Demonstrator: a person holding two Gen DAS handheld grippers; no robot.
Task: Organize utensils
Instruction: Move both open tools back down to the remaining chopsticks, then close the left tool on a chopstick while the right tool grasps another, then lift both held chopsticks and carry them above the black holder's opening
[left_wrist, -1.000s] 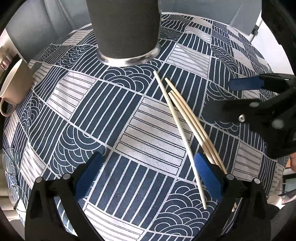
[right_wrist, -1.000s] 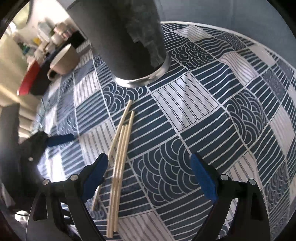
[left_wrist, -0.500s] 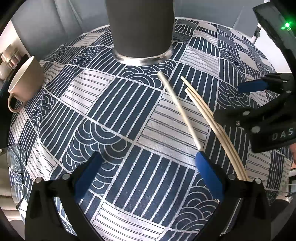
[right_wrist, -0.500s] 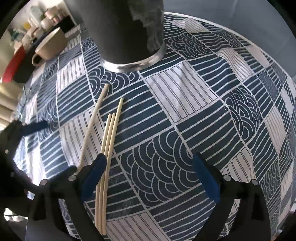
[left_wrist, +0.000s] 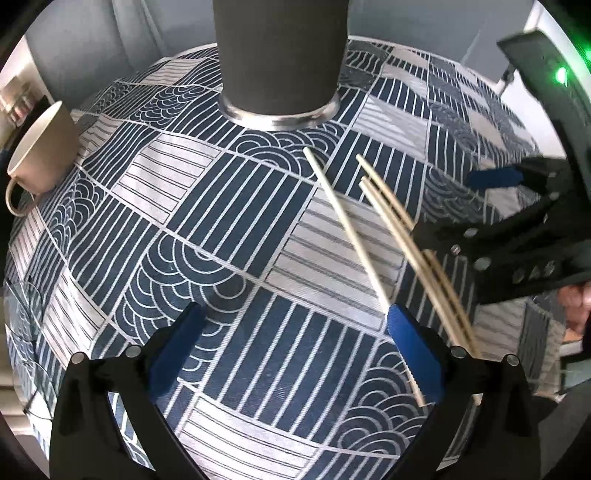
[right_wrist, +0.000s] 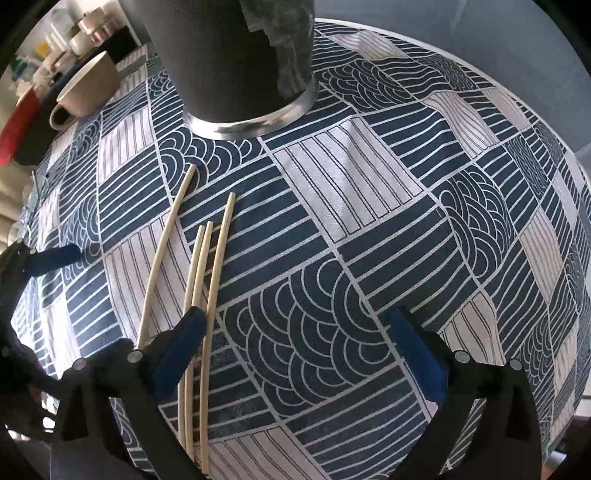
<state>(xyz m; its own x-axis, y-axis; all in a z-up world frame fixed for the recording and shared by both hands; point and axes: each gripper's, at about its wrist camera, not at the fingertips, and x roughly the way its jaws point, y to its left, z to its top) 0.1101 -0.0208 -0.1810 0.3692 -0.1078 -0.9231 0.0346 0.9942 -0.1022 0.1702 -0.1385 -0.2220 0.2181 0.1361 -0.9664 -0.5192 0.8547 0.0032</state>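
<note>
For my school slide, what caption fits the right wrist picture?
Open gripper above four chopsticks beside a dark holder.

Two hand-held grippers of matte black plastic are seen. The left gripper (left_wrist: 291, 347) is built from angular black finger arms, each faced with a blue ribbed pad (left_wrist: 415, 356) and fastened with round silver screws (left_wrist: 458, 351). The right gripper (right_wrist: 295, 349) is made the same way, with blue pads (right_wrist: 419, 356) and silver screw heads (right_wrist: 461, 356). On its black side, pale lettering and a small green light (left_wrist: 560, 75) are carried.
</note>
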